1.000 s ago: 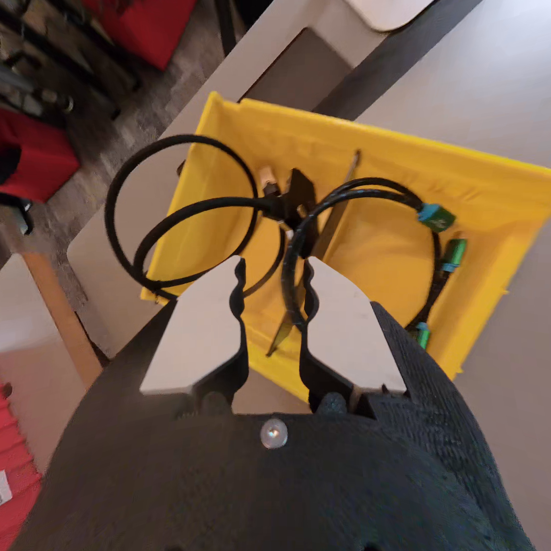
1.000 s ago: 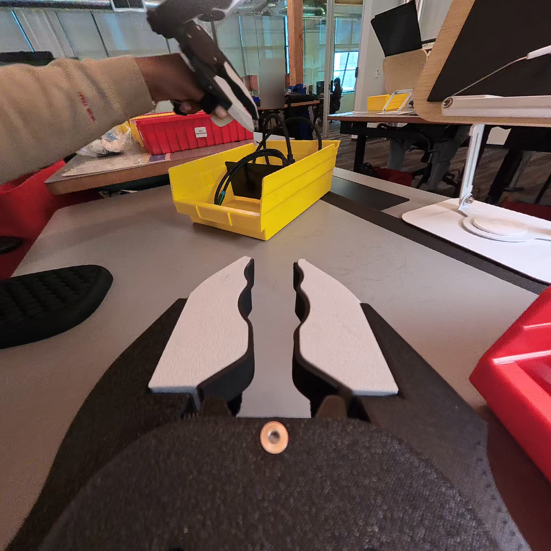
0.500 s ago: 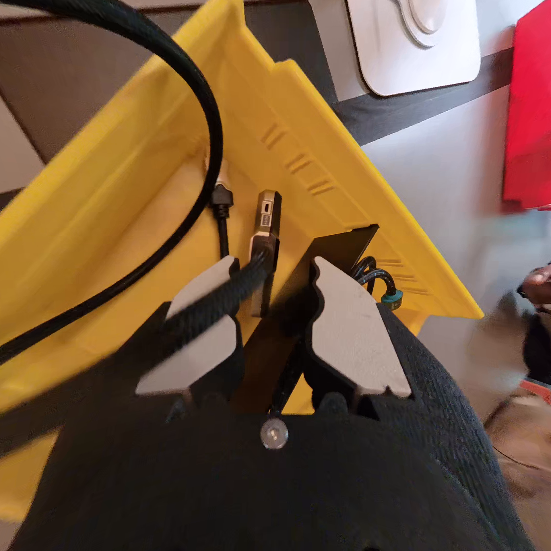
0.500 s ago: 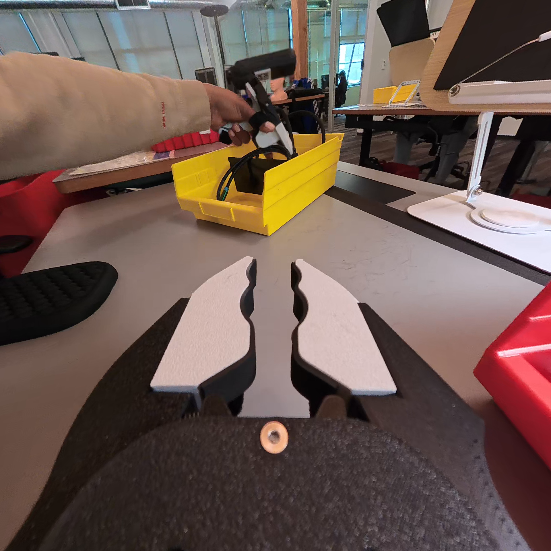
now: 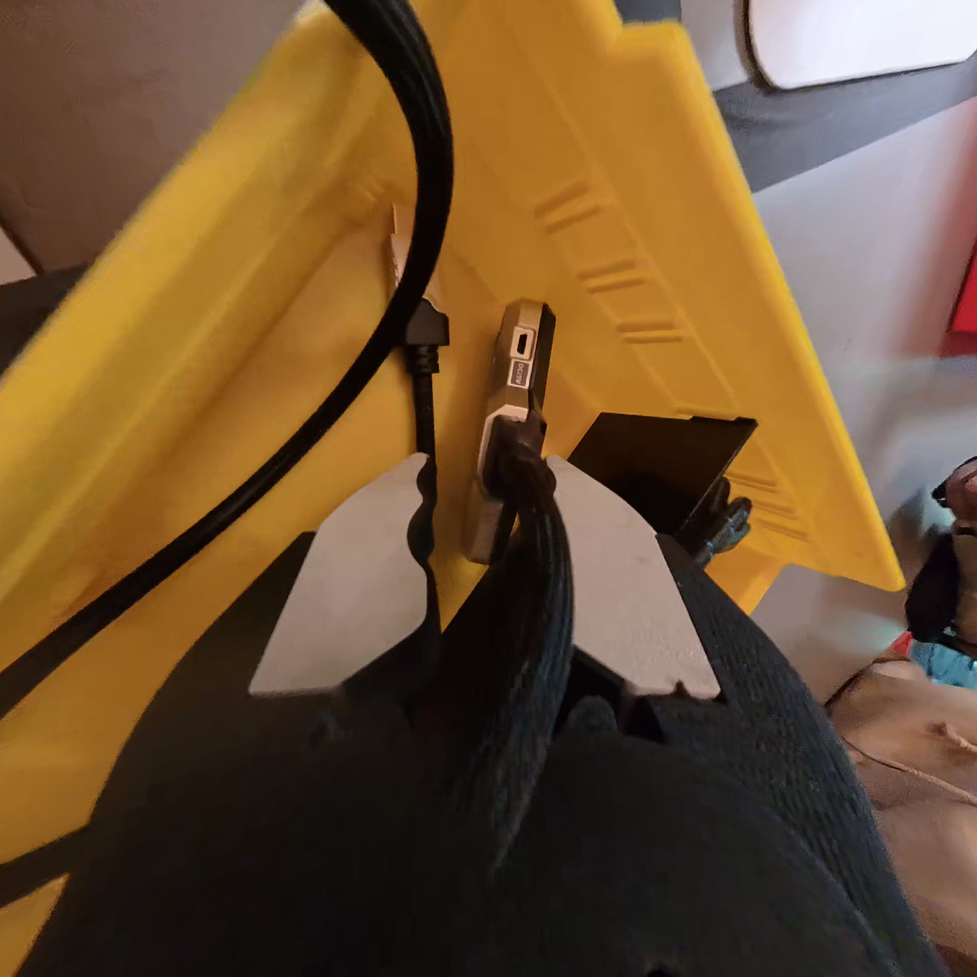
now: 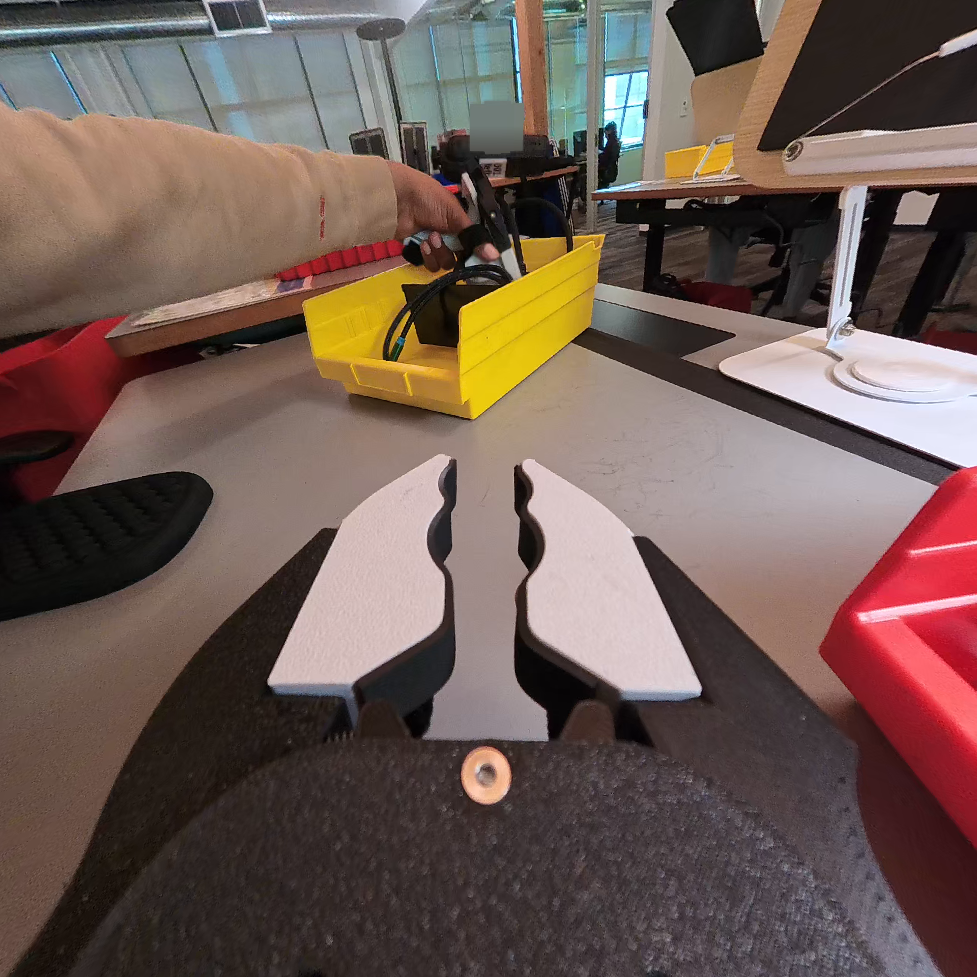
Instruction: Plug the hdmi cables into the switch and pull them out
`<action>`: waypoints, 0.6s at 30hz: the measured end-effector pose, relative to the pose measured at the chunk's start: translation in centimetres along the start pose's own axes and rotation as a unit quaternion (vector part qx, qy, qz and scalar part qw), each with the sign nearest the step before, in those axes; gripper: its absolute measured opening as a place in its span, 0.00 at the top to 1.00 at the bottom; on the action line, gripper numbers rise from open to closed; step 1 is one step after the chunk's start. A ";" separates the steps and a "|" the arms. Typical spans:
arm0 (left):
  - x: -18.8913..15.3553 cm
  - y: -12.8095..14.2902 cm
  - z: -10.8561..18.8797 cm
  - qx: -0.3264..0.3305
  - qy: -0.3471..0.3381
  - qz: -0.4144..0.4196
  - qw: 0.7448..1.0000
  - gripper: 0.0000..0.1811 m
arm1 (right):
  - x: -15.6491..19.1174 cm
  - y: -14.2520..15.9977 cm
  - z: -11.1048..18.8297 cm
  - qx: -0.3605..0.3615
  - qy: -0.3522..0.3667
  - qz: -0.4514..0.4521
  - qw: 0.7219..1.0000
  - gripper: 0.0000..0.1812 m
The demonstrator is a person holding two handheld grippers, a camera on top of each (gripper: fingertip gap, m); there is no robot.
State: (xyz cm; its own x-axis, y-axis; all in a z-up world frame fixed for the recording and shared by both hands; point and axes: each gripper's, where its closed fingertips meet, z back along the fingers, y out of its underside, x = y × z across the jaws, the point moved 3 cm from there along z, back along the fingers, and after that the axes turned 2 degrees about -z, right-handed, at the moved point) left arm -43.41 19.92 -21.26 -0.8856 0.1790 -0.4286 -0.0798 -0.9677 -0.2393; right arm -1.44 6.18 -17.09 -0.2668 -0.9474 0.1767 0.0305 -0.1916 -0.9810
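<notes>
The left tool (image 5: 486,465) is reached down into a yellow bin (image 5: 608,174), its fingers apart with a braided black cable (image 5: 528,581) running between them; whether the cable is gripped cannot be told. That cable's plug is seen seated in the end of a small grey switch (image 5: 521,370), which stands on edge against the bin wall. A second black cable (image 5: 423,380) hangs loose beside it, its plug not in the switch. A black divider (image 5: 655,460) is set across the bin. By this view, one connection seems made, and further plugging and all the pulling out appear to be left. The right tool (image 6: 485,465) is held idle above the grey counter (image 6: 634,449), its fingers apart and empty. A red bin (image 6: 909,634) sits at its right, a white stand base (image 6: 846,386) beyond. Behind, an open office with desks and large windows is shown.
</notes>
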 end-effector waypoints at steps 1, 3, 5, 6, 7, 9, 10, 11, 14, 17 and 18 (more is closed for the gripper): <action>-0.1 0.1 -0.5 0.003 -0.006 -0.009 1.000 0.79 | 0.0 0.1 0.0 0.001 -0.001 -0.001 1.000 0.89; -0.3 -0.1 -1.3 0.003 -0.013 -0.021 1.000 0.82 | 0.0 0.2 -0.1 0.004 -0.002 -0.003 1.000 0.89; -0.4 -0.5 -1.3 -0.008 -0.031 -0.036 0.999 0.87 | 0.0 0.4 -0.2 0.009 -0.001 -0.001 1.000 0.89; -0.1 -0.6 -1.0 -0.009 -0.059 -0.040 0.997 0.87 | 0.0 0.5 -0.1 0.010 0.000 0.002 1.000 0.89; 0.1 -0.6 -0.5 -0.006 -0.081 -0.046 0.996 0.87 | 0.0 0.5 0.0 0.010 0.002 0.005 1.000 0.89; -0.6 -0.7 1.3 -0.011 -0.098 -0.065 0.993 0.87 | 0.0 0.4 0.1 0.008 0.003 0.009 1.000 0.89; -1.4 -1.0 2.6 -0.022 -0.104 -0.078 0.991 0.87 | 0.0 0.3 0.2 0.006 0.004 0.010 1.000 0.90; -2.3 -1.2 4.1 -0.034 -0.110 -0.091 0.989 0.87 | 0.0 0.2 0.2 0.002 0.004 0.010 1.000 0.90; -5.9 -2.0 9.1 -0.075 -0.132 -0.137 0.979 0.87 | 0.0 0.0 0.2 -0.003 0.000 0.005 1.000 0.90; -10.4 -2.6 14.0 -0.112 -0.153 -0.187 0.964 0.87 | 0.2 0.1 0.1 -0.002 -0.002 0.006 1.000 0.90; -12.1 -2.7 15.4 -0.122 -0.158 -0.202 0.959 0.87 | 0.3 0.1 0.0 -0.001 -0.002 0.008 1.000 0.90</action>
State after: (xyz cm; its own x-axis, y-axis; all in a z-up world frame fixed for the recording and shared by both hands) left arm -39.48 17.62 -2.02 -0.9019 0.4315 0.0177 -0.3711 -0.7534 -0.5429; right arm -1.49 5.84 -17.16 -0.2615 -0.9515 0.1620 0.0317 -0.1763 -0.9838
